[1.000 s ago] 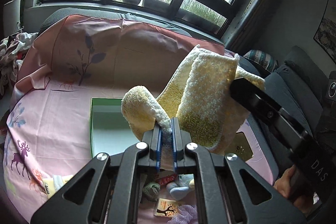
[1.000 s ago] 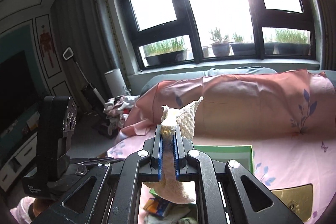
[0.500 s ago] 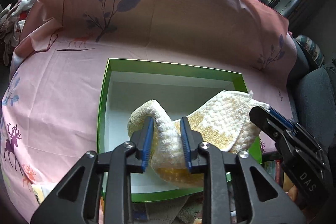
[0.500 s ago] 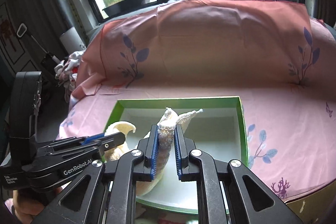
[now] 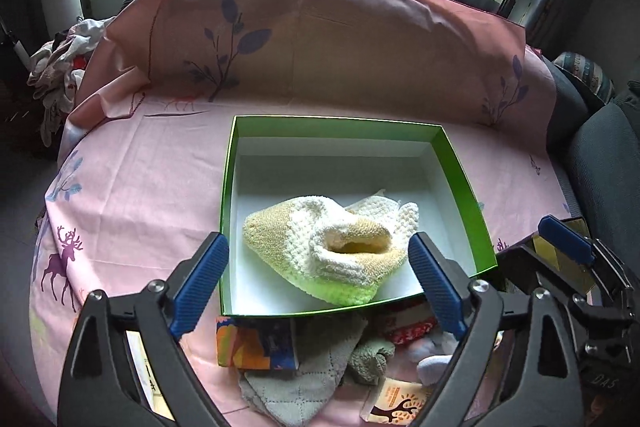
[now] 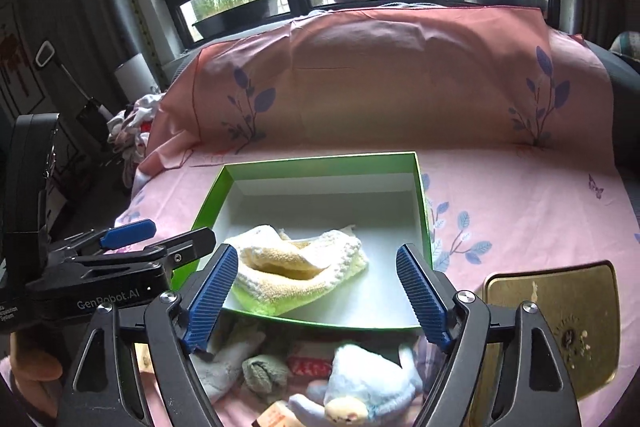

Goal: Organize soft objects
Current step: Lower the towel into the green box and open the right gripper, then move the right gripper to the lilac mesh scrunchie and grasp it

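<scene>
Towel (image 5: 334, 251) is down in the green box (image 5: 460, 179) now, a fluffy yellow-and-white knitted thing bunched up on the white floor of the box, toward the near edge and a bit over to the left half. It's lying loose, nothing pinching it.

Left claw (image 5: 318, 277) has its blue pads spread wide and the jaws are opening; from its own camera the towel sits in the gap between the fingers but neither pad touches it. Right claw (image 6: 316, 285) is the same deal, jaws opening, pads apart on either side of the towel in its view, no contact that I can see. The left claw also shows up at the left of the right camera, just beside the box's near-left corner.

Box sits on a pink sheet (image 5: 132, 195) with deer and leaf prints, draped over a sofa. In front of the box, on the near side, there's a heap of other soft stuff: a grey quilted cloth (image 5: 304, 375), a light blue plush toy (image 6: 360, 383), a grey-green sock ball (image 6: 264, 373). A gold tin lid (image 6: 560, 315) lies to the right of the box.
</scene>
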`<state>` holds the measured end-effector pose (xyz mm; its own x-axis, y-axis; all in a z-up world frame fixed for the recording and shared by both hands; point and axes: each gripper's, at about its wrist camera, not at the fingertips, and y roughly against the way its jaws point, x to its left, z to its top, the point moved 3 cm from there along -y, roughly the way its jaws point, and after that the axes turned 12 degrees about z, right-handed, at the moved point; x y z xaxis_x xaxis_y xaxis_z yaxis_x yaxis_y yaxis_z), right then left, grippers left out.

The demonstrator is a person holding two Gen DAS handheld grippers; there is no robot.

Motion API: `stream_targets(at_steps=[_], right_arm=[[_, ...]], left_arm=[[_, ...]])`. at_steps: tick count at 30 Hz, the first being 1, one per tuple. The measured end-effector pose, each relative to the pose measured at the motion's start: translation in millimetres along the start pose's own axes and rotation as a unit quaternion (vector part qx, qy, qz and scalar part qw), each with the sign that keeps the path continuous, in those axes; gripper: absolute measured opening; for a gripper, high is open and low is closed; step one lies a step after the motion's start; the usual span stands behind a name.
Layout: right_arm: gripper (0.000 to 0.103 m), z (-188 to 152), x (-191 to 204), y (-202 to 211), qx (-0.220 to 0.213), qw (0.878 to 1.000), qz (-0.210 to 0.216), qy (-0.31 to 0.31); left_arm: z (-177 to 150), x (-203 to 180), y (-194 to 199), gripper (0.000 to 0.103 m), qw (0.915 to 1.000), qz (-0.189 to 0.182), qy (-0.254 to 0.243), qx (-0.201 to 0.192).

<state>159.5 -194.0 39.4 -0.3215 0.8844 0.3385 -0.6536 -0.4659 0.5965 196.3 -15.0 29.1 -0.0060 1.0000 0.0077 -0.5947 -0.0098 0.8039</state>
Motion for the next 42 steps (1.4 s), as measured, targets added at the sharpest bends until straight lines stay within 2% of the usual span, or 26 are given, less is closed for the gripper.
stream_targets(at_steps=[5, 12, 18, 26, 33, 42], right_arm=[[0.086, -21.2, 9.4, 31.8, -0.011, 1.000, 0.009, -0.011], [0.086, -48.4, 25.1, 65.2, -0.014, 1.000, 0.015, -0.007], [0.086, -69.1, 31.7, 87.8, -0.018, 1.000, -0.005, 0.001], [0.086, -95.2, 32.9, 98.6, -0.009, 1.000, -0.013, 0.002], [0.086, -120.6, 23.5, 99.3, -0.013, 1.000, -0.023, -0.015], [0.086, -162.4, 11.3, 88.1, 0.020, 0.999, -0.023, -0.036]], left_arm=[[-27.1, 7.7, 22.5, 0.102, 0.9990, 0.037, -0.015, -0.020], [-57.2, 10.3, 54.3, 0.102, 0.9986, 0.041, -0.014, -0.029], [-78.6, 4.8, 80.3, 0.102, 0.9982, 0.039, -0.018, -0.041], [-104.4, -2.9, 97.1, 0.102, 0.9966, 0.053, -0.031, -0.055], [-134.2, -4.7, 88.6, 0.102, 0.9985, 0.038, -0.028, -0.029], [-173.2, -13.5, 67.5, 0.102, 0.9994, 0.010, -0.024, 0.025]])
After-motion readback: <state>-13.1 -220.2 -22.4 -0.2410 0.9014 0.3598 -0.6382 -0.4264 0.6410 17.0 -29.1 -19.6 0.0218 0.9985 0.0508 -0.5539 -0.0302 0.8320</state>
